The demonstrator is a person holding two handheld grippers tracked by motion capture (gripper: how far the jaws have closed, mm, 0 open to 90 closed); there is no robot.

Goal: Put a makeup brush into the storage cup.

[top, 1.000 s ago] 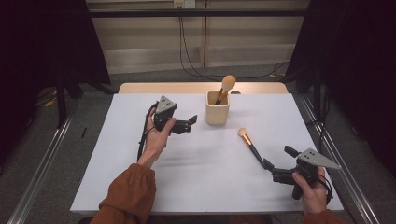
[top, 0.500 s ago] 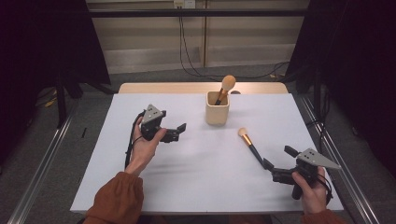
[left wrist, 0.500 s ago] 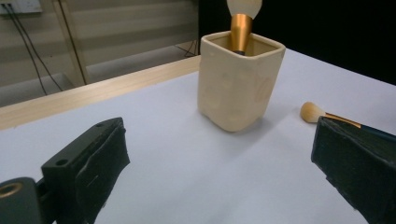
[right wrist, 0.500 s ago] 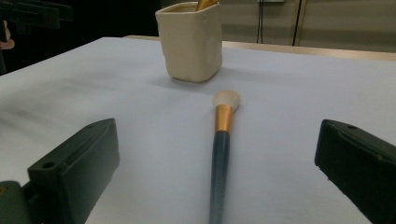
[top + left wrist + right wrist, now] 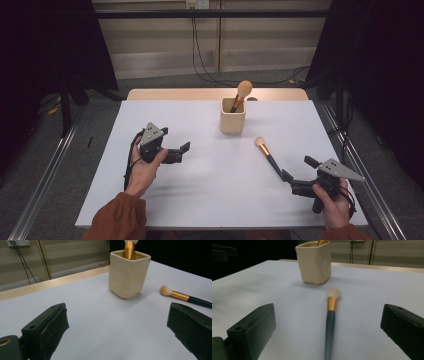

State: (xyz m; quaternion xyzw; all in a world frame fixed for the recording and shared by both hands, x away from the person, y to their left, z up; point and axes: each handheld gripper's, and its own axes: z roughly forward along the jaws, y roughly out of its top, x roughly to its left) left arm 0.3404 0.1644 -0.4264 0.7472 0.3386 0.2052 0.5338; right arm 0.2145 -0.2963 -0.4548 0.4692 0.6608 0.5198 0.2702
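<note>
While flat, brush bristles toward cup

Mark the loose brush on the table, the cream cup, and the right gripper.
loose brush [image 5: 330, 322], right gripper view, on its dark handle.
cream cup [image 5: 232, 122], high view, on its front wall.
right gripper [image 5: 296, 174], high view, midway between its open fingertips.

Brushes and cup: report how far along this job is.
Done: one brush stands in the cream cup, bristles up. In hand: nothing is gripped; the right gripper is open at the handle end of the second brush, which lies flat on the table and runs between its jaws in the right gripper view. The left gripper is open, away from the cup. Left: likely gripping that brush and placing it in the cup.
</note>
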